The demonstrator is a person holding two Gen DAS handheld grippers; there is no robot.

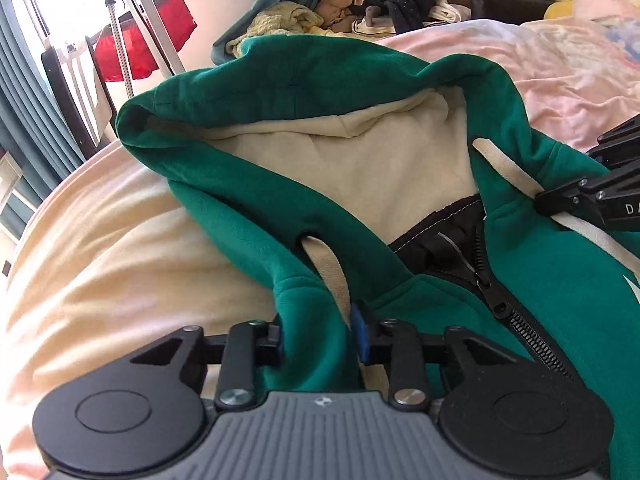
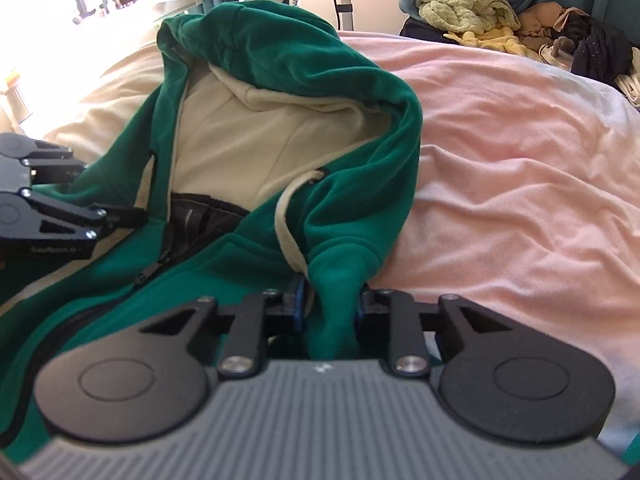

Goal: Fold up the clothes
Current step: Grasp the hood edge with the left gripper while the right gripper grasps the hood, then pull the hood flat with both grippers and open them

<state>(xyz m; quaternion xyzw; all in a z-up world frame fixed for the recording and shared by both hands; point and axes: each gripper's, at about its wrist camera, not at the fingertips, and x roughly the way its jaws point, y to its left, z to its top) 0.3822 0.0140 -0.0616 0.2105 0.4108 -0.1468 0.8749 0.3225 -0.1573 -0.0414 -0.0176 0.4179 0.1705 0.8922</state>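
A green zip hoodie (image 1: 304, 80) with a cream-lined hood lies on the bed, hood away from me; it also shows in the right wrist view (image 2: 280, 60). My left gripper (image 1: 320, 336) is shut on the hoodie's left shoulder fold by the cream drawstring (image 1: 330, 272). My right gripper (image 2: 330, 304) is shut on the right shoulder fold beside the other drawstring (image 2: 286, 232). The right gripper shows at the right edge of the left wrist view (image 1: 560, 200), the left gripper at the left edge of the right wrist view (image 2: 116, 216). The black zipper (image 1: 496, 300) is partly closed.
The bed has a pink cover (image 2: 520, 160) and a cream part (image 1: 100, 260). A pile of clothes (image 1: 380, 4) lies beyond the bed. A red cloth on a stand (image 1: 136, 48) and teal curtains are at the back left.
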